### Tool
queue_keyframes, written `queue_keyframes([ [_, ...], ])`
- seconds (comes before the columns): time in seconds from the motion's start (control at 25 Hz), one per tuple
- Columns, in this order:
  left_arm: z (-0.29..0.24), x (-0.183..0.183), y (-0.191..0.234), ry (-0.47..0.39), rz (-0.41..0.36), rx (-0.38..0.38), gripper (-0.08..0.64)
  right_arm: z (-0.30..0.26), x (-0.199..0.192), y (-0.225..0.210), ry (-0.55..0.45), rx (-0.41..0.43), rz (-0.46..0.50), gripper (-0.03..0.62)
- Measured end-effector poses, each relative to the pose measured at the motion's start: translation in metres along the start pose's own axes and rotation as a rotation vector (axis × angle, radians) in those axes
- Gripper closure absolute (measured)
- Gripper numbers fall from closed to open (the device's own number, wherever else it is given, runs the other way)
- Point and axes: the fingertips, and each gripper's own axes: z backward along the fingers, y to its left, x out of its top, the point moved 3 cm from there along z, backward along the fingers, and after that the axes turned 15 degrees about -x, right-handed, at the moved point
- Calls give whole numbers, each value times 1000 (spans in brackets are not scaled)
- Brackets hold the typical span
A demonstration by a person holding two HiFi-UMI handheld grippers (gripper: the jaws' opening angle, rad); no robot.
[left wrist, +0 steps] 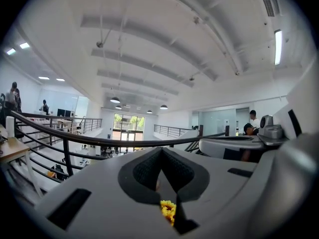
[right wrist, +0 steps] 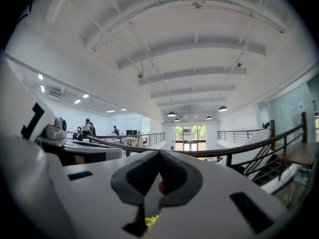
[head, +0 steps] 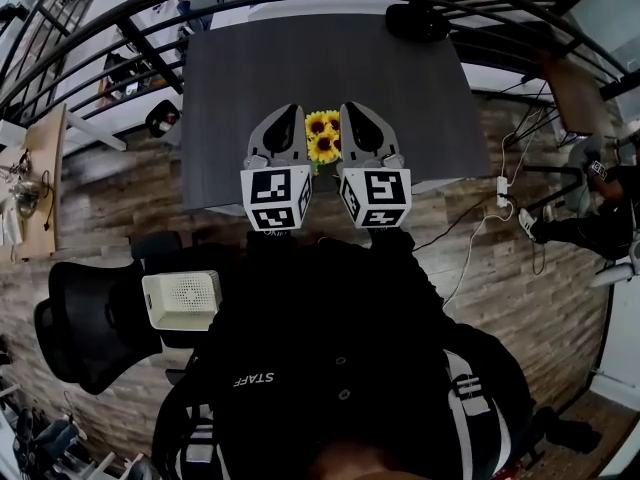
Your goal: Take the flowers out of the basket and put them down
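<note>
A dark grey table [head: 300,58] fills the upper middle of the head view. Over its near edge, at frame centre, the left gripper [head: 279,128] and right gripper [head: 361,128] stand side by side, each with jaws pressed together on nothing. The yellow flowers [head: 322,136] sit between them.

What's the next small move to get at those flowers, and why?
Probably tip the right gripper down toward the flowers: its jaws are together and aimed out over the railing, with the flowers only peeking in below them.
</note>
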Motion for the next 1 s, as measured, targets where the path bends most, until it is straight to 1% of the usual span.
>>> queue_keyframes([
  [0.44, -2, -10, 0, 24, 1, -11, 560, -5, -3, 1, 8, -2, -1, 578],
  [1.0, 3, -11, -4, 24, 5, -3, 558, 4, -6, -1, 24, 3, 21, 578],
])
